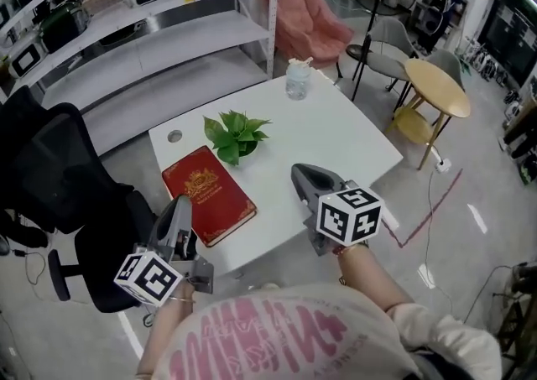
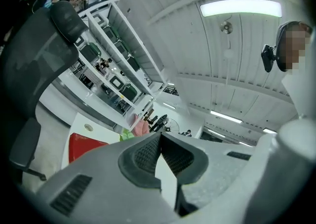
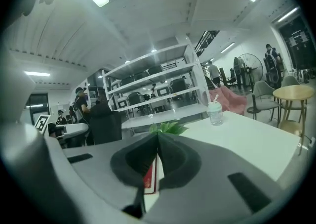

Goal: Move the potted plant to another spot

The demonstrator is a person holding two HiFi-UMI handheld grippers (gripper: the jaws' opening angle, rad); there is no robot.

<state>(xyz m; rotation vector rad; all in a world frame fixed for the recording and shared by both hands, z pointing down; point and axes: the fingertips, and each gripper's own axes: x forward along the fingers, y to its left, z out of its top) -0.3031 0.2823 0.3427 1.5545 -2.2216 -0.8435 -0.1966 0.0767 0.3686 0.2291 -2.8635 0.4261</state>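
Bright even room light from ceiling strip lights (image 2: 240,7), soft shadows, fisheye bending and dark corners in gripper views

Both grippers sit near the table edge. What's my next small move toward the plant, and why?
Probably open the right gripper and ease it toward the potted plant: its jaws are shut on nothing, and the plant stands untouched ahead, beside the red book.

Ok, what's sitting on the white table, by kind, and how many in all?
Green leafy potted plant: 1
Red hardcover book with gold crest: 1
Clear plastic drink cup with straw: 1
Total: 3
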